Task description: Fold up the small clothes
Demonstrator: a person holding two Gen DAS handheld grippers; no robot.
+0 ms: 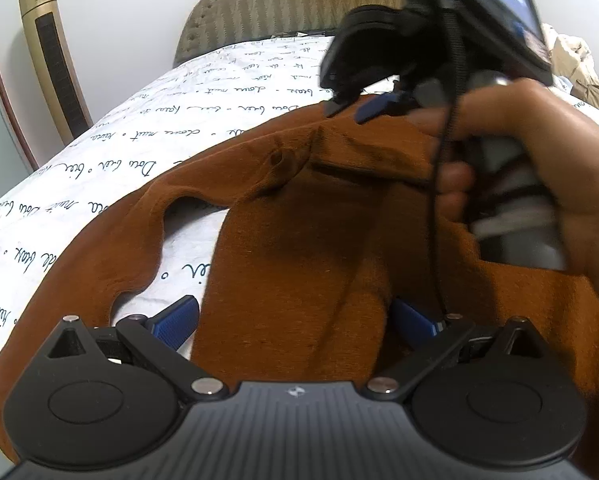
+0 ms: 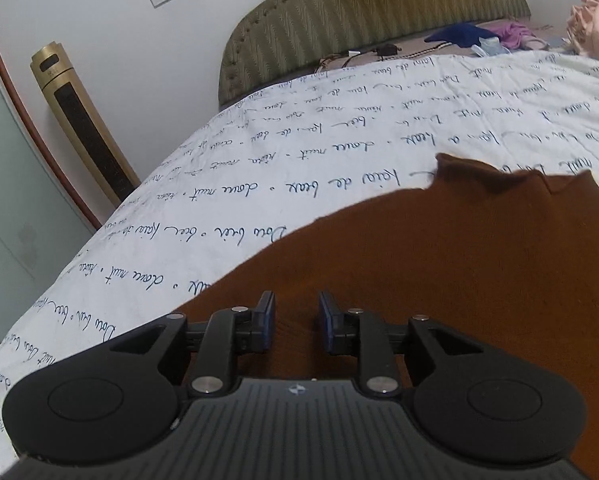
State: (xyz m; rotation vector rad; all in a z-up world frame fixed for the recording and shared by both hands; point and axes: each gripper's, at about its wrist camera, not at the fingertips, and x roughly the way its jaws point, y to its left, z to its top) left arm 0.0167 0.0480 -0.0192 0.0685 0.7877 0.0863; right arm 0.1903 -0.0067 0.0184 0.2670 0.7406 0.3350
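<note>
A small rust-brown knit garment [image 1: 307,216] lies on a white bedsheet with blue script [image 1: 111,160]. In the left wrist view my left gripper [image 1: 295,320] is wide open, its blue pads on either side of a raised fold of the garment. My right gripper [image 1: 379,108], held in a hand, hovers over the garment's far edge at the upper right. In the right wrist view the garment [image 2: 459,248] spreads ahead and to the right, and my right gripper [image 2: 296,320] is partly open just above the cloth, holding nothing.
A padded olive headboard [image 2: 371,12] stands at the bed's far end, with a gold tower fan [image 2: 83,128] against the wall at left. Loose clothes [image 2: 595,28] and cables [image 2: 379,50] lie by the headboard at the far right.
</note>
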